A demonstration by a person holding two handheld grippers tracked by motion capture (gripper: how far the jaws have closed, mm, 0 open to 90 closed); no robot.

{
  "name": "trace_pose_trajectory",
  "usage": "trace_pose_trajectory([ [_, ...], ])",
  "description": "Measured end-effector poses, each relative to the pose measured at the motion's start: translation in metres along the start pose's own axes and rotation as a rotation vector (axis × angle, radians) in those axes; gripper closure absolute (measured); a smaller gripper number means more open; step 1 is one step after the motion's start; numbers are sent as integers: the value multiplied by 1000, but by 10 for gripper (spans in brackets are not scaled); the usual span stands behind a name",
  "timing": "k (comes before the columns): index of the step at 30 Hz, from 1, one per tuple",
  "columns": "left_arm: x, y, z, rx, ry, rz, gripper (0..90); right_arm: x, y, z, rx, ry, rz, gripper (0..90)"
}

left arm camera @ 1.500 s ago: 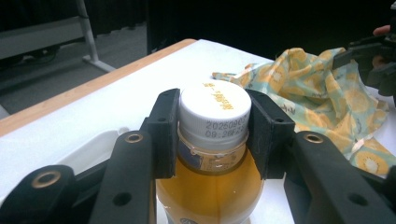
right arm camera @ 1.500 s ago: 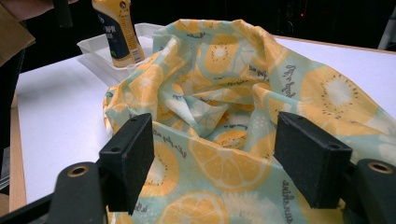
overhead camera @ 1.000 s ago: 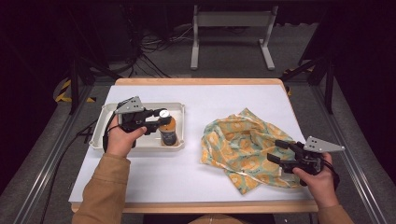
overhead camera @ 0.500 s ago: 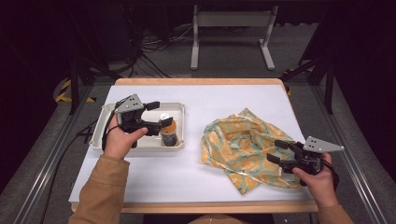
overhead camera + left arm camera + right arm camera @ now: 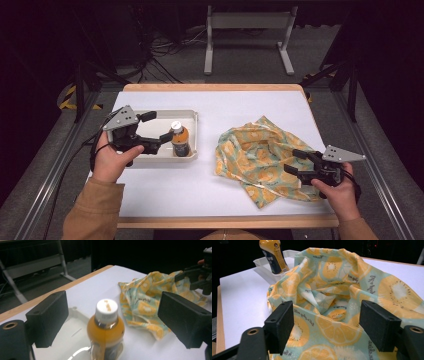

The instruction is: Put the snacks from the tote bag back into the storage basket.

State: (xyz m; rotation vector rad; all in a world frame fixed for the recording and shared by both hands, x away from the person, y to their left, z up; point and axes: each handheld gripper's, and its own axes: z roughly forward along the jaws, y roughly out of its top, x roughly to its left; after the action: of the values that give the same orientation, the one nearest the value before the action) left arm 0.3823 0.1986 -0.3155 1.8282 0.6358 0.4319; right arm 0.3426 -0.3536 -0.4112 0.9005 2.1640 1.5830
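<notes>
My left gripper (image 5: pixel 156 128) is over the white tray (image 5: pixel 192 120), jaws spread wide, pointing at the orange juice bottle (image 5: pixel 179 139). The bottle stands upright at the right end of the tray, white cap on, dark label low on its body. In the left gripper view the bottle (image 5: pixel 106 327) sits between my two jaws, clear gap on both sides, nothing touching it. Tray wall (image 5: pixel 75 310) is visible behind it; the rest of the tray is bare.

My right gripper (image 5: pixel 299 162) is at the near right edge of the crumpled citrus-print cloth (image 5: pixel 255 150), jaws open wide, cloth between and under them. In the right gripper view the cloth (image 5: pixel 337 297) bunches up in folds ahead of the jaws; I can't tell whether the pads touch the fabric. The folds hide part of the tray (image 5: pixel 260 262); the bottle (image 5: pixel 273 256) shows above them at far left.

Cloth and tray lie apart on the white table (image 5: pixel 210 185), a bare strip between them. Cables (image 5: pixel 165 55) and a grey metal stand (image 5: pixel 247 35) are on the floor beyond the table.
</notes>
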Motion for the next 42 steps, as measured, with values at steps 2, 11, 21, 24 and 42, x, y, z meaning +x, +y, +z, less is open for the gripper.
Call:
trace_pose_trajectory([
  [2, 0, -4, -7, 3, 9, -13, 105, 1, 0, 0, 6, 2, -2, 283],
  [11, 4, -25, -35, 15, 54, -34, 101, 1, 1, 0, 10, -3, -7, 280],
  [21, 8, -48, -57, -8, 78, -47, 108, 0, 1, -3, 12, -13, -8, 279],
  [24, 9, -59, -61, 7, 94, -54, 106, 0, 0, -3, 13, -13, -5, 279],
  [42, 8, -108, -59, 4, 108, -112, 106, 0, -2, -3, 17, -20, -10, 278],
])
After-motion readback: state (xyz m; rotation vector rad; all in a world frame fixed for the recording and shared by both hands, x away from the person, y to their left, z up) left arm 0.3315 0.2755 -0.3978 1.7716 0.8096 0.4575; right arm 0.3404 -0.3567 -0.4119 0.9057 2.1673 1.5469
